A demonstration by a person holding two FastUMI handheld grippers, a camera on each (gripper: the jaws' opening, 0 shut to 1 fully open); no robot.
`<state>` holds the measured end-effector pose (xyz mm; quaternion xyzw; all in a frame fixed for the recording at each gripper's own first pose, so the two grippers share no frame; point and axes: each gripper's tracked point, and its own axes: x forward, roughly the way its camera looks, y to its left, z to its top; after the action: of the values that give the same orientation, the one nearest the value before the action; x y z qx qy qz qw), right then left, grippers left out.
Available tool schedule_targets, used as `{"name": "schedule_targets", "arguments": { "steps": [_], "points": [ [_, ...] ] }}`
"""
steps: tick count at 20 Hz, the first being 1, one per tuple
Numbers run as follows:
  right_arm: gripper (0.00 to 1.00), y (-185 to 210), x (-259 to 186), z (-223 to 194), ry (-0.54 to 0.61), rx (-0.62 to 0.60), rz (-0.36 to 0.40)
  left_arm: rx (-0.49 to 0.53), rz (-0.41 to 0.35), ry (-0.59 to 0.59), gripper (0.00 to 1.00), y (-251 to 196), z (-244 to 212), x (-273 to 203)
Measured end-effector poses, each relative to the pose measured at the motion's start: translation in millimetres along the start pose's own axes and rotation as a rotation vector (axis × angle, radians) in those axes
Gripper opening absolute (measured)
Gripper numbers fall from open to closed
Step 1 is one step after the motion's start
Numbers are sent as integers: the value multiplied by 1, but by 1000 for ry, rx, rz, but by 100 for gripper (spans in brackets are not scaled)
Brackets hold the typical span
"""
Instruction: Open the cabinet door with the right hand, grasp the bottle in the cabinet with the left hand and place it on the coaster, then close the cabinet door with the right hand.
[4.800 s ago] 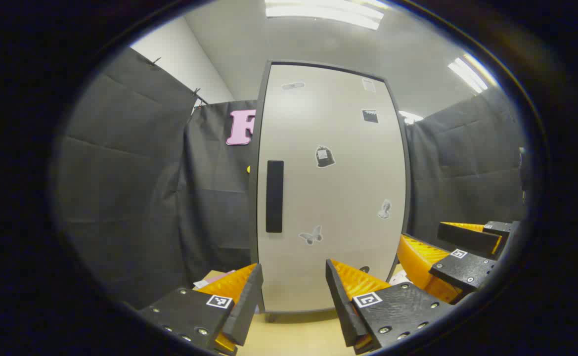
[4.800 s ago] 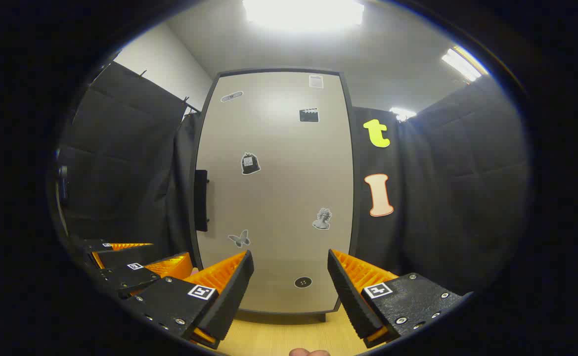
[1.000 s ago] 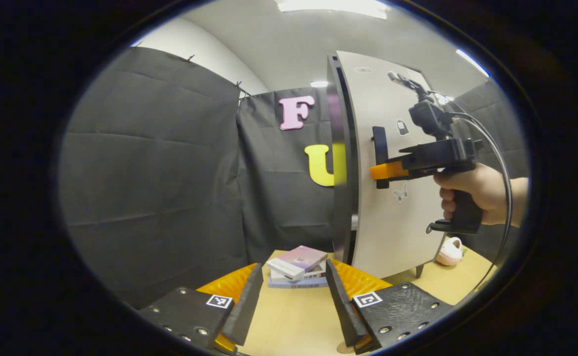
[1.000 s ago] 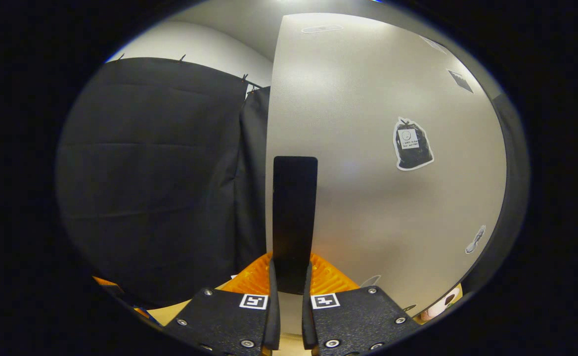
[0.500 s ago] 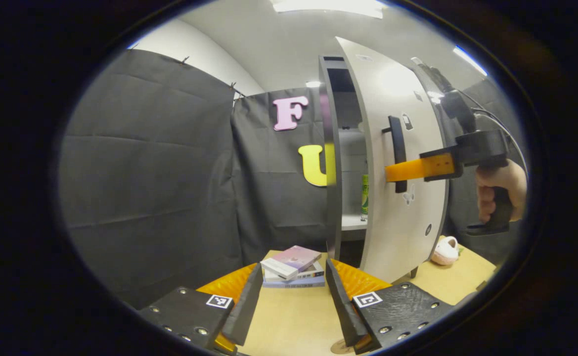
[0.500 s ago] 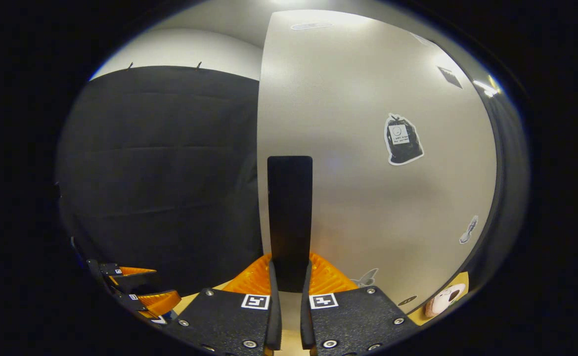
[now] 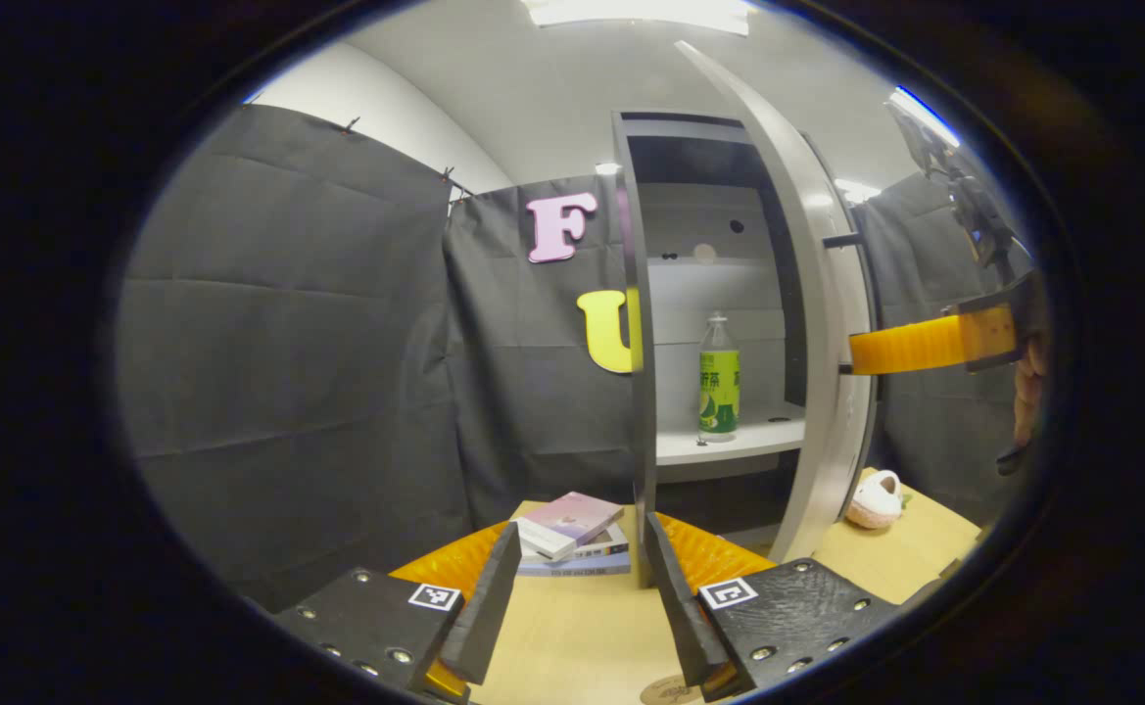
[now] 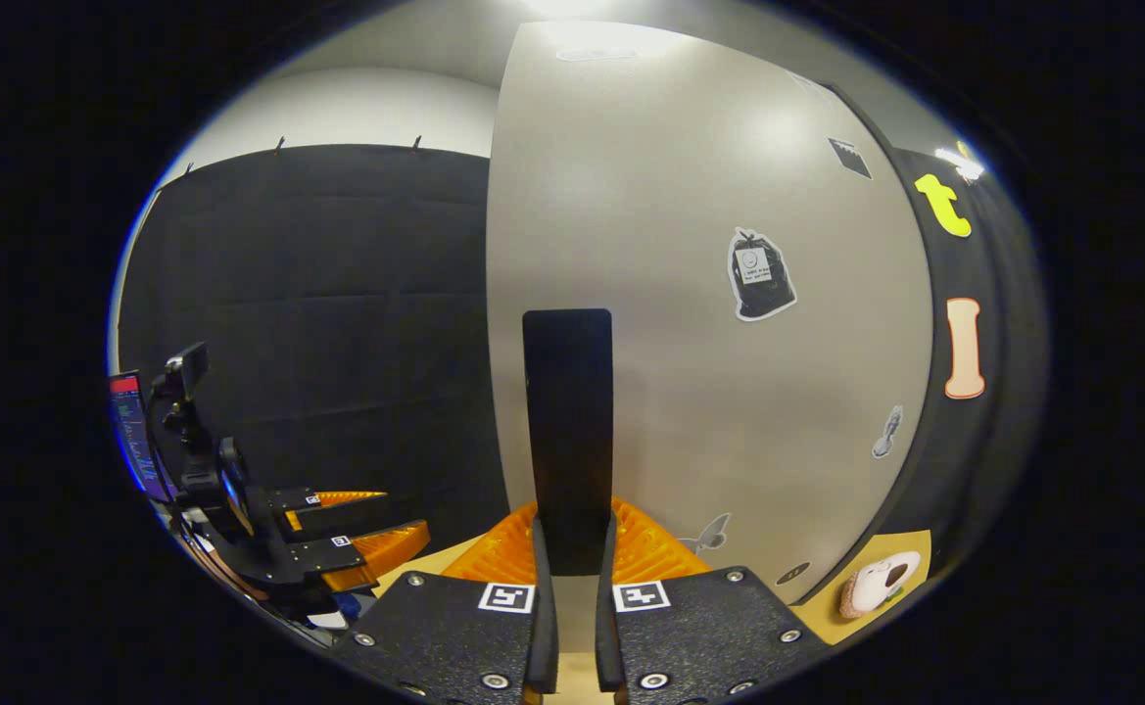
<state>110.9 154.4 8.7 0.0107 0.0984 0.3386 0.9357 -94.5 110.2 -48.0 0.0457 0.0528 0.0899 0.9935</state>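
Right gripper view: right gripper (image 8: pixel 568 548) pinches the door handle (image 8: pixel 568 431).
Door (image 7: pixel 812 323) held wide exposes the bottle (image 7: pixel 718 377) beyond it; left gripper (image 7: pixel 572 578) waits spread.

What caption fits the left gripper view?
Open left gripper faces the bottle on the shelf behind the opened door.

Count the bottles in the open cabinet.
1. A green-labelled bottle stands upright on the cabinet shelf, behind the open door. More may be hidden behind that door.
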Motion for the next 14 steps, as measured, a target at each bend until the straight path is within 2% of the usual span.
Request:
{"name": "schedule_targets", "arguments": {
  "steps": [1, 2, 9, 10, 13, 14],
  "points": [
    [15, 0, -3, 0, -2, 2, 3, 3, -11, 0, 79, -7, 0, 2],
    [15, -1, -6, -1, -4, 1, 5, 4, -23, 0, 73, -13, 0, 6],
    [15, -8, -17, -2, -3, -1, 3, 10, -98, -6, 73, -57, 4, 24],
    [15, -10, -19, -3, -2, 2, -2, 11, -108, -6, 79, -62, 5, 26],
    [15, -15, -26, -3, 0, 5, -33, 13, -138, -6, 80, -80, 8, 34],
    [15, -17, -29, -3, -1, 10, -46, 13, -149, -6, 73, -88, 10, 36]
  ]
}}
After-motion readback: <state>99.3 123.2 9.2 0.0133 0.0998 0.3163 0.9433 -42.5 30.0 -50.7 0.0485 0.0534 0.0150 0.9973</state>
